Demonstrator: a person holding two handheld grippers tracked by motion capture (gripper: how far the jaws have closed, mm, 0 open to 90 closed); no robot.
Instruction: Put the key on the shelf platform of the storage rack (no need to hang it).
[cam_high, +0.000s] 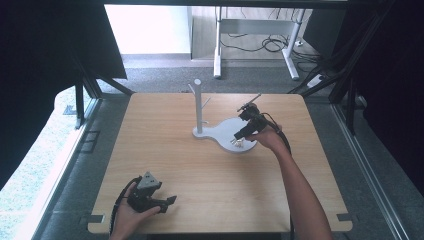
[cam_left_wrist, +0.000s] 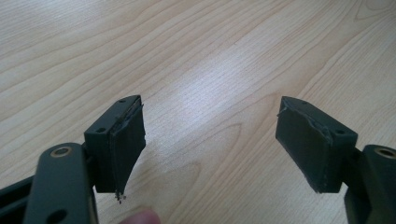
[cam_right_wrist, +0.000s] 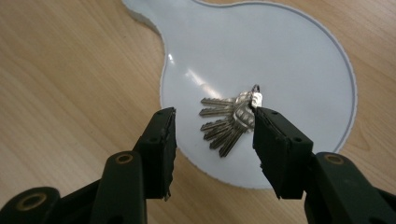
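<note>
A bunch of silver keys (cam_right_wrist: 224, 126) on a ring lies flat on the round white base (cam_right_wrist: 261, 56) of a peg stand. My right gripper (cam_right_wrist: 215, 116) hovers just above it, open, the keys showing in the gap between the jaws and the ring just beyond the right jaw's tip; neither pad presses on them. In the high view the right gripper (cam_high: 241, 135) points down at the keys (cam_high: 236, 143) on the base (cam_high: 222, 129). My left gripper (cam_high: 167, 203) rests low at the table's front left, open and with nothing in it (cam_left_wrist: 210, 140).
The stand's white post (cam_high: 198, 102) with short side pegs rises from the base's far-left end. The wooden table (cam_high: 165, 160) ends close in front of the left hand. Dark frame legs and a cabled desk stand beyond the far edge.
</note>
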